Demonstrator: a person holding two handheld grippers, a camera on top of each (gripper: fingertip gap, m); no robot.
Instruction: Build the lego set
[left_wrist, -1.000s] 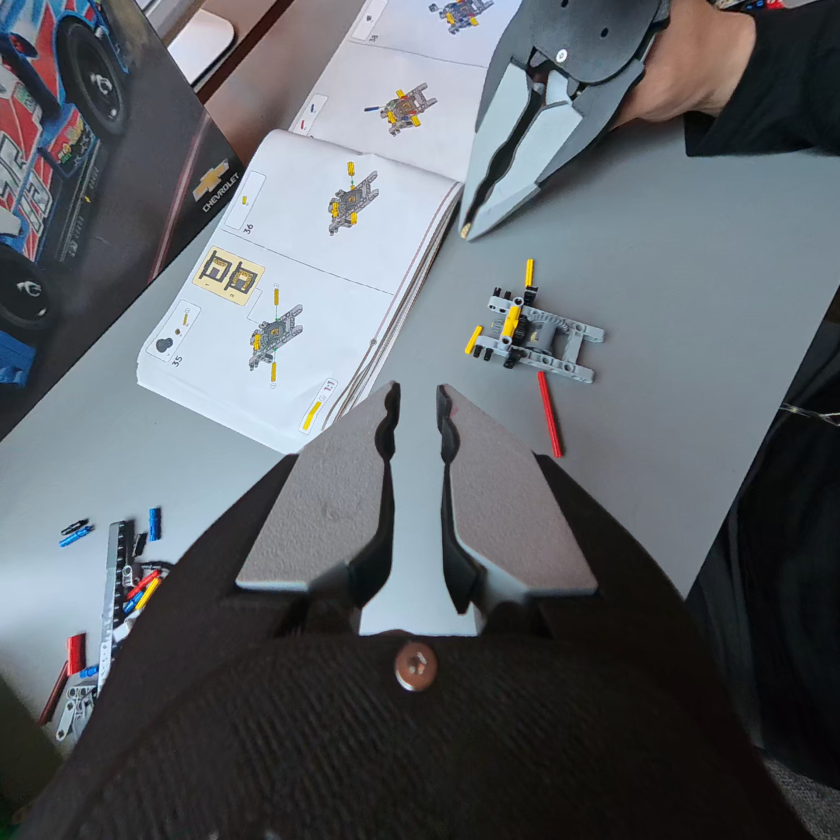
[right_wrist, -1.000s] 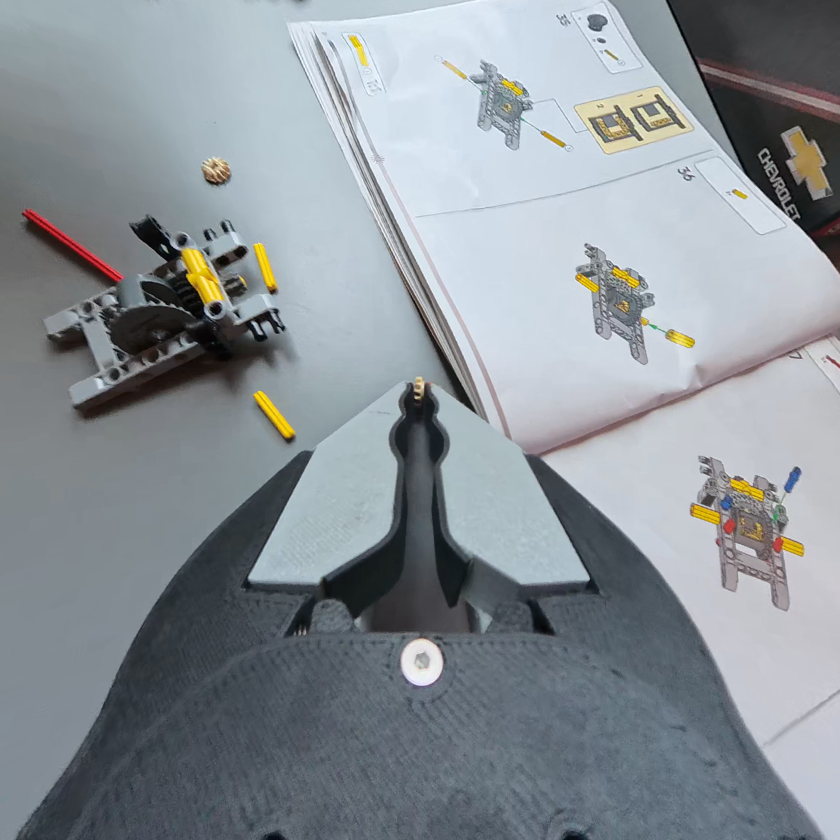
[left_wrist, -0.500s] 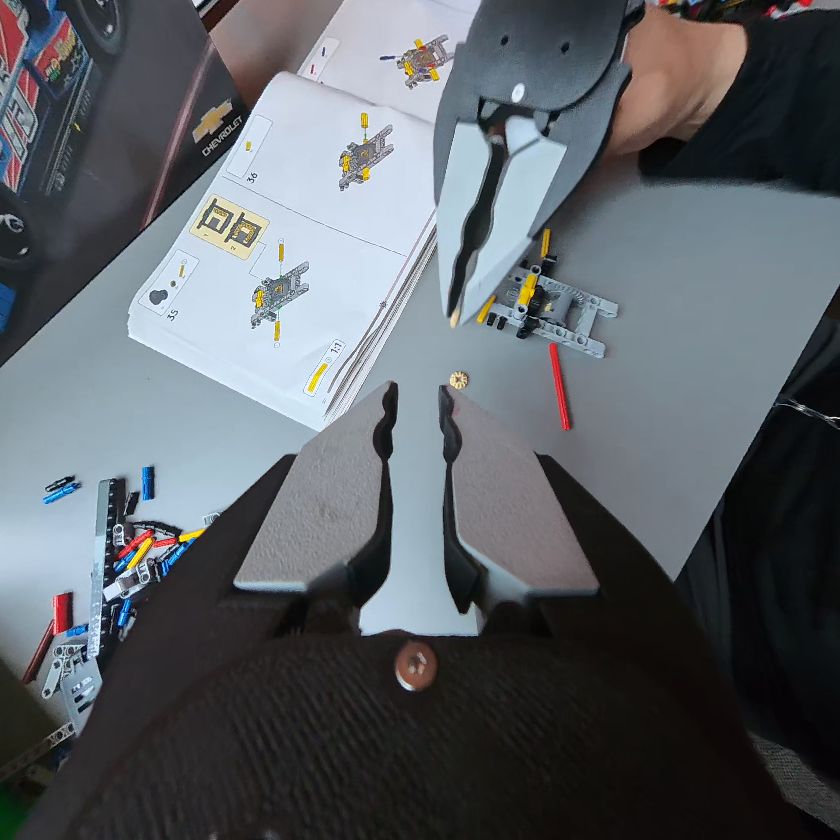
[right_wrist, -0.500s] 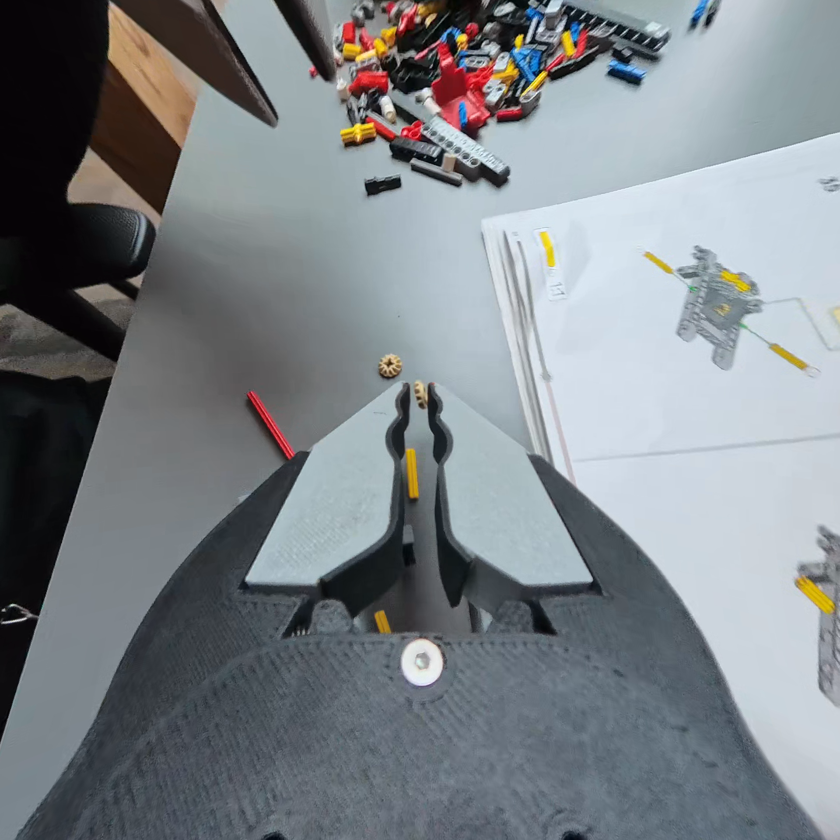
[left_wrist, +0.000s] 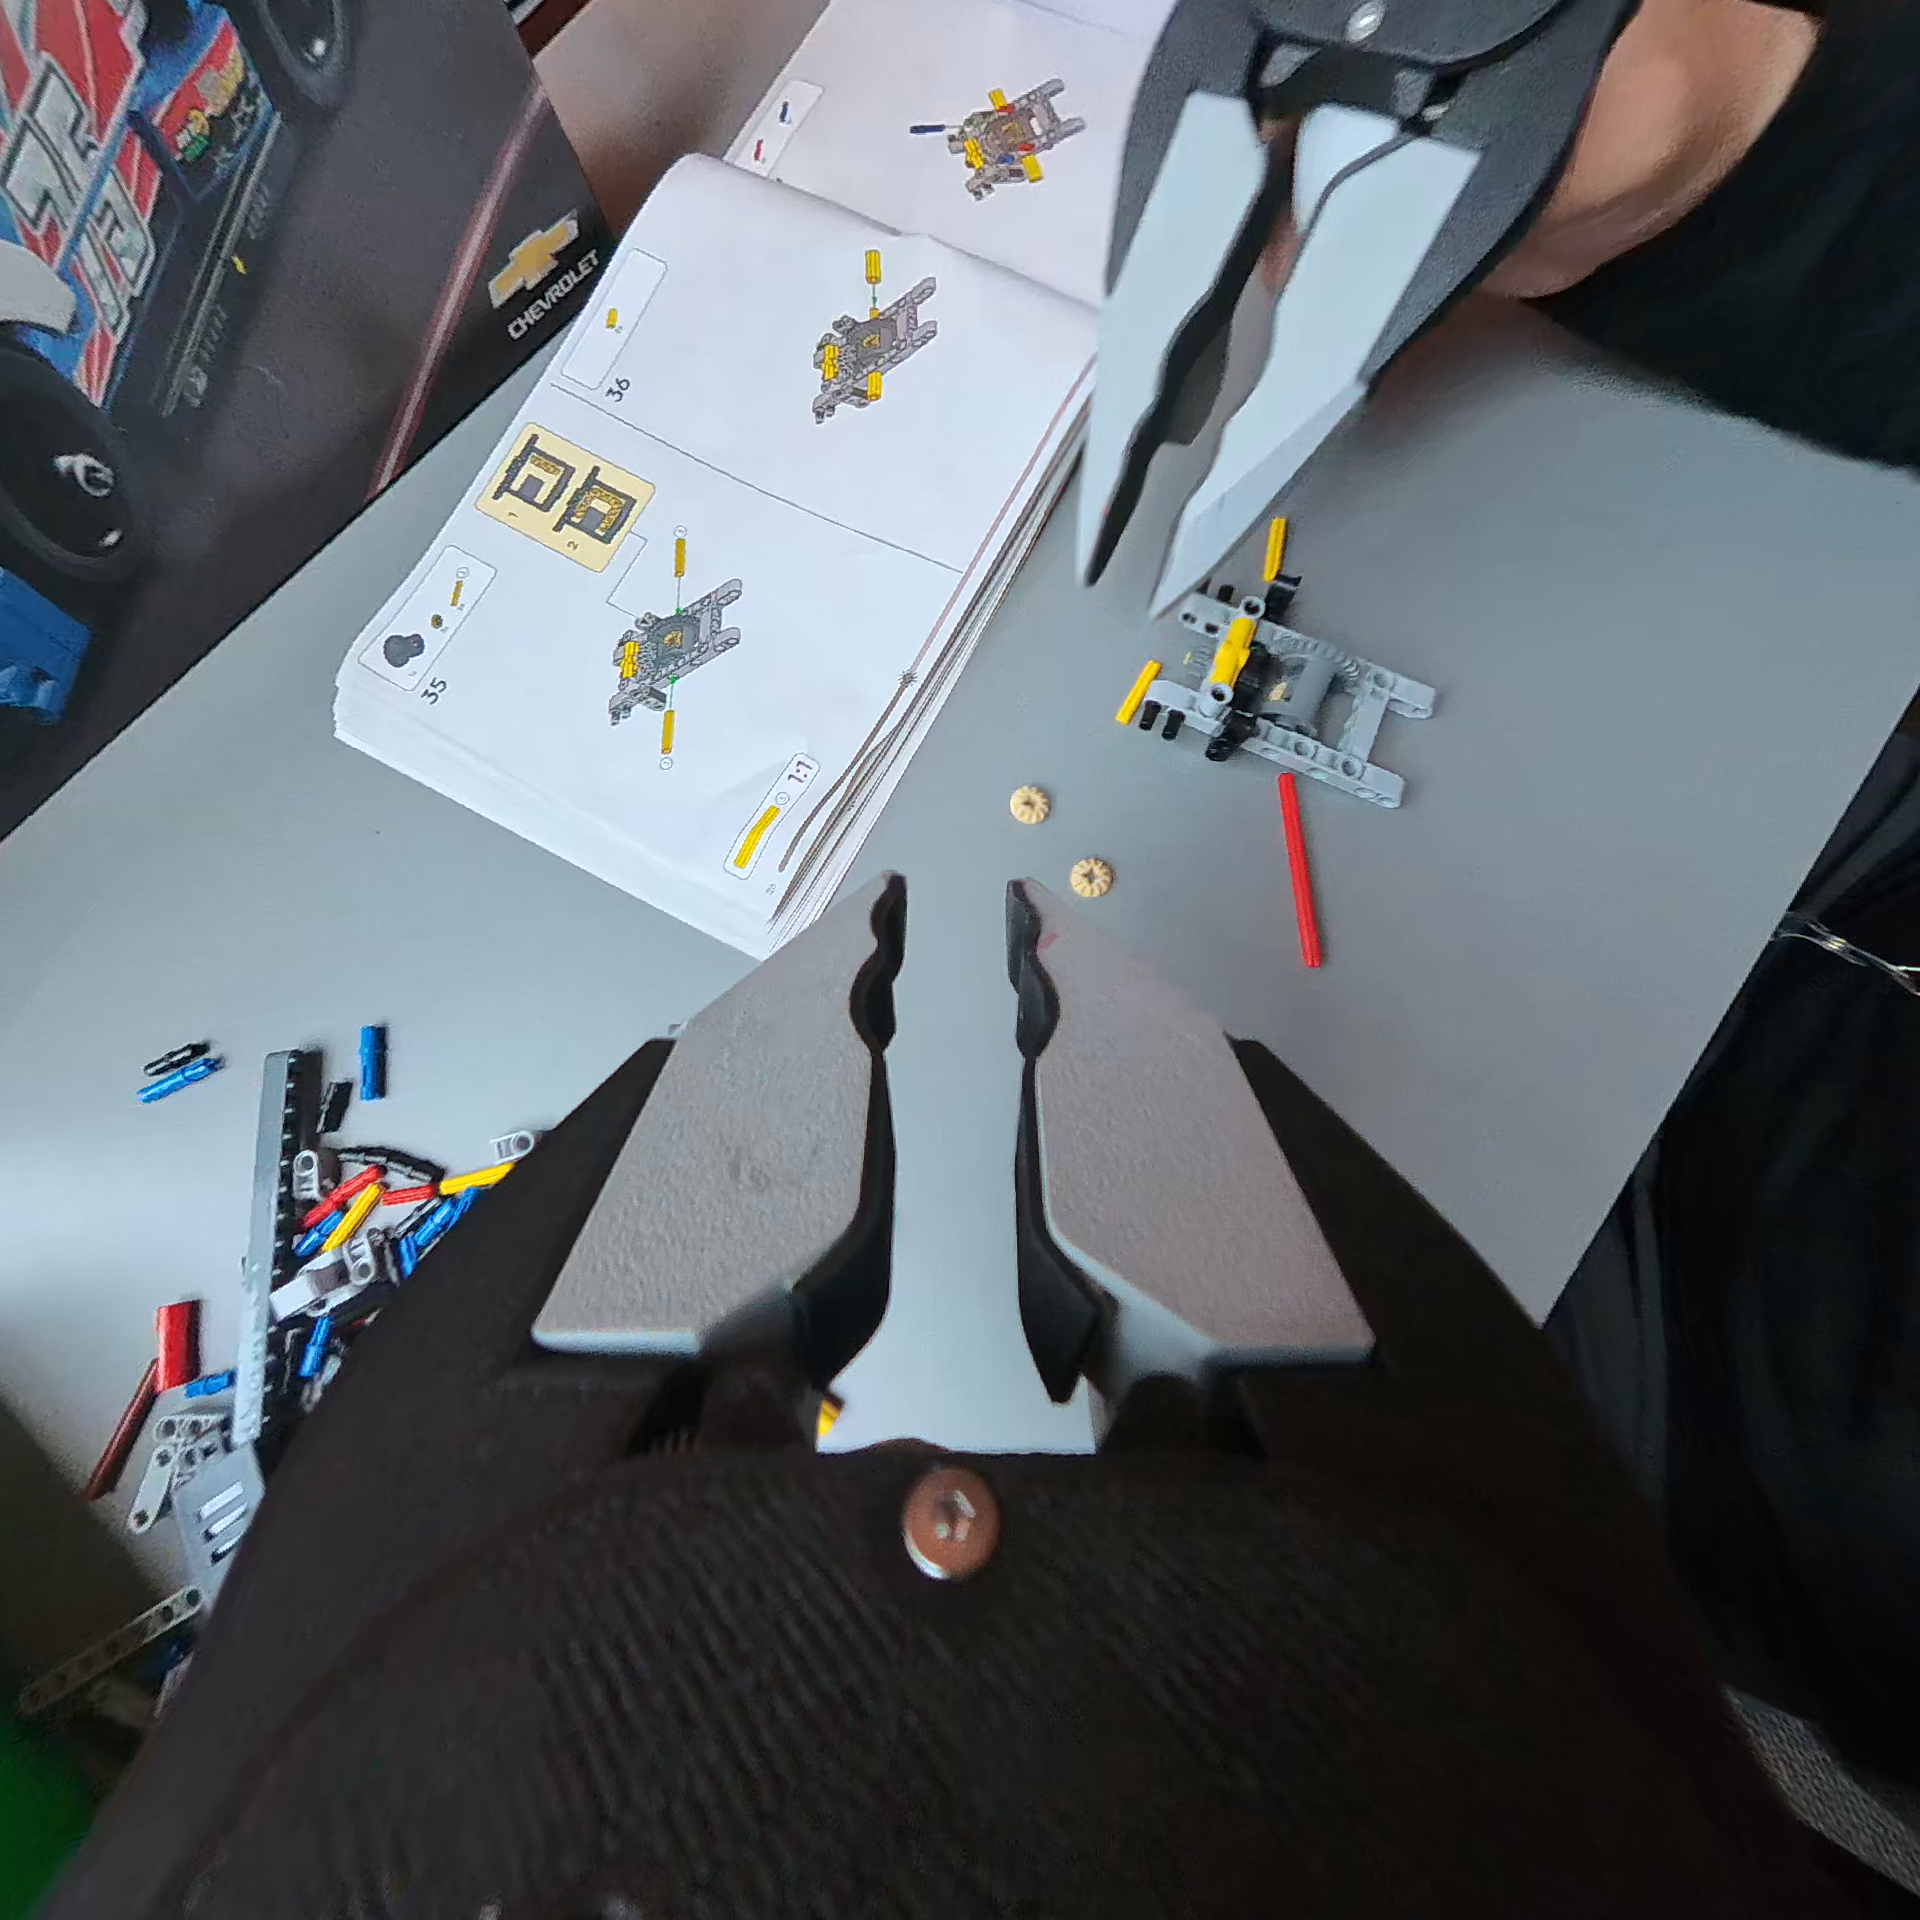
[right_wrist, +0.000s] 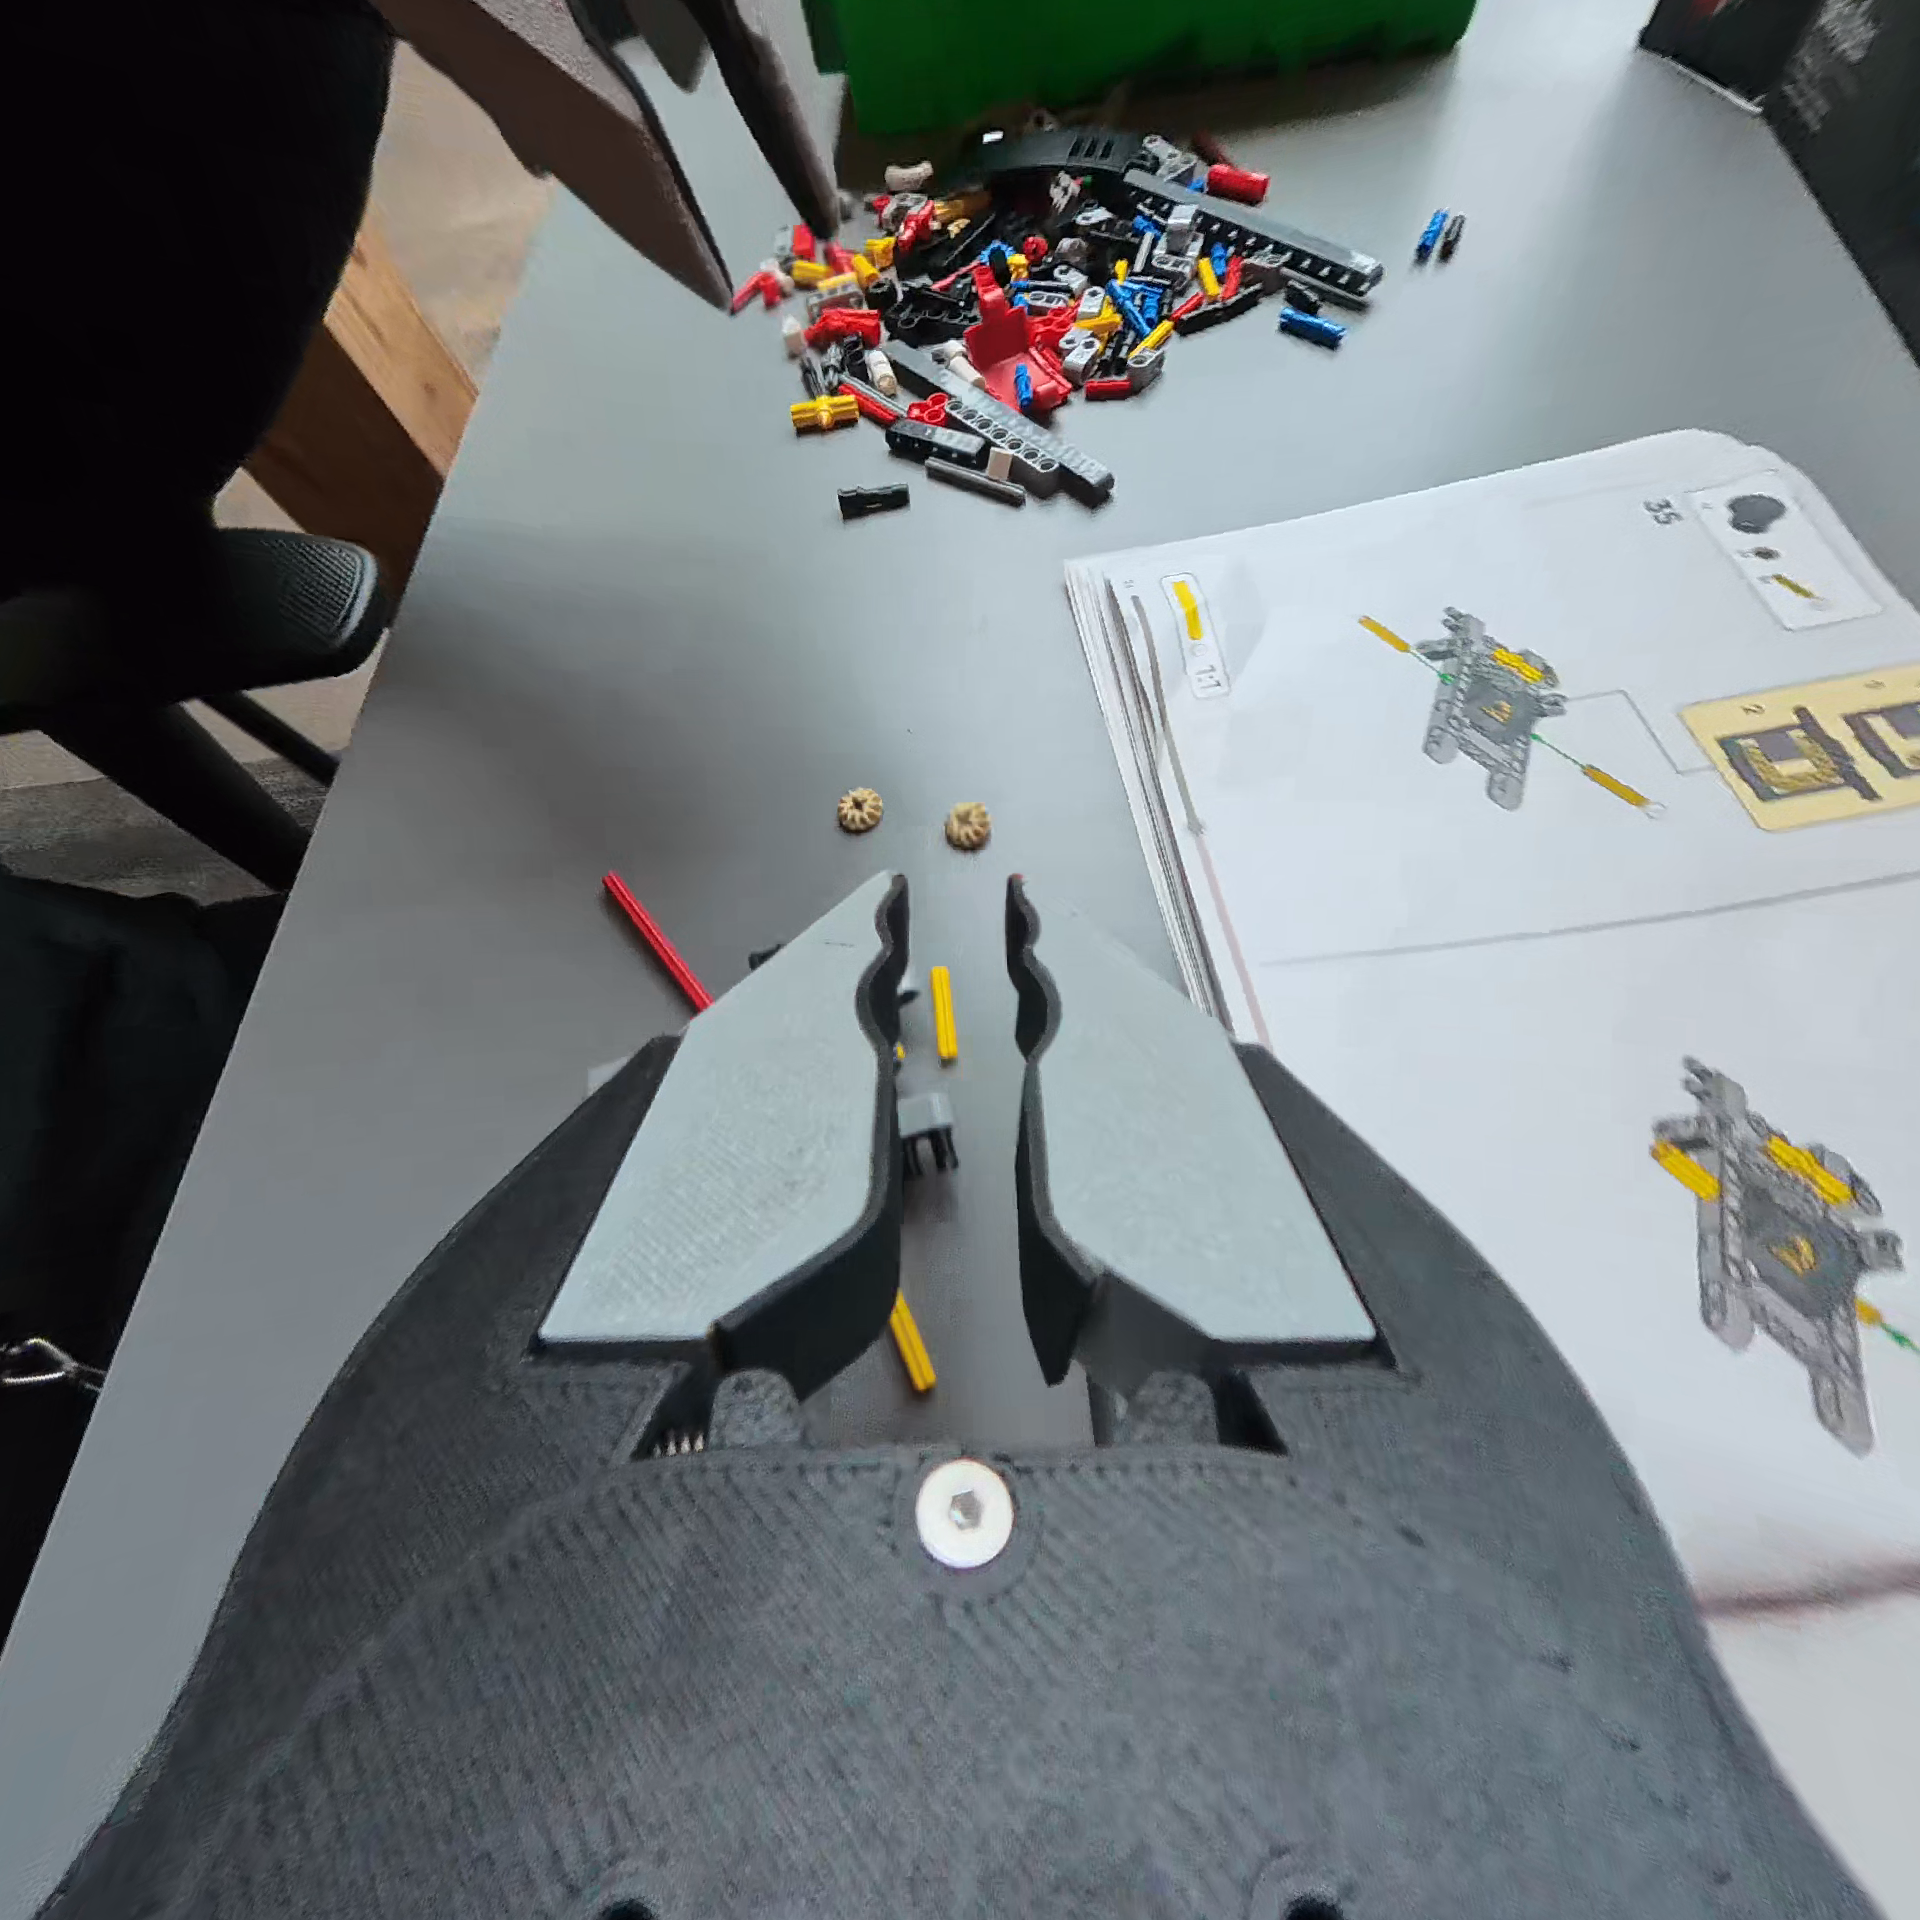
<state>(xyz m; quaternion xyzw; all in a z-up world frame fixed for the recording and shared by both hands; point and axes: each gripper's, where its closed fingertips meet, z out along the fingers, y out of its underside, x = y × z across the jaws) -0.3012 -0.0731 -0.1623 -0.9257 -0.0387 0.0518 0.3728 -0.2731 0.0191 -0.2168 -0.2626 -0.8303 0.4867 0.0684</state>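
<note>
Lettering marks the dark box (left_wrist: 260, 312) and open booklet (left_wrist: 727, 499); both hand-held grippers gape, empty.

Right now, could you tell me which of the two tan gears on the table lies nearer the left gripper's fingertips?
The tan gear just off the left gripper's right fingertip; the other gear lies farther ahead, closer to the instruction booklet.

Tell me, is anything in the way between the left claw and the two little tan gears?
Nothing visible blocks them. The open left claw hangs above bare table; one tan gear lies beside its tip, the other just beyond.
</note>
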